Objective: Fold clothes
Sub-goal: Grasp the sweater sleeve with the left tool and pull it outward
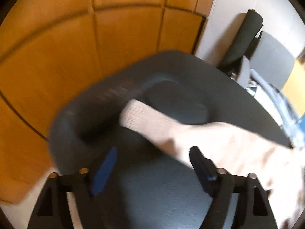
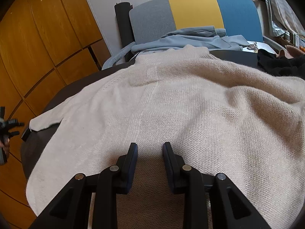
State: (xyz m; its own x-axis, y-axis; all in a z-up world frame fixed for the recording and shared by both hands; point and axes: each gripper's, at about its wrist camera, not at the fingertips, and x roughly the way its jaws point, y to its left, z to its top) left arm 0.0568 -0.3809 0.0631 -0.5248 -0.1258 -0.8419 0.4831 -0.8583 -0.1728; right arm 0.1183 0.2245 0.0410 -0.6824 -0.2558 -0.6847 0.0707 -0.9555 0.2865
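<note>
- We see our left tongs [image 1: 152, 164] spread wide over the dark table [image 1: 238, 99], holding nothing, the sweater's sleeve [image 1: 144, 118] lying just beyond.
- Our right tongs [image 2: 149, 147] stand partly apart above the beige sweater [image 2: 190, 105] spread on the table; whether they pinch it we cannot tell.

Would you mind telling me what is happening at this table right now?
A person with a claw in each hand is folding a cream knit sweater spread over a dark table. The left claw is open above the table with nothing between its fingers, next to the sweater's sleeve. The right claw rests at the sweater's near edge, jaws narrowly apart; whether it pinches the knit is unclear.
</note>
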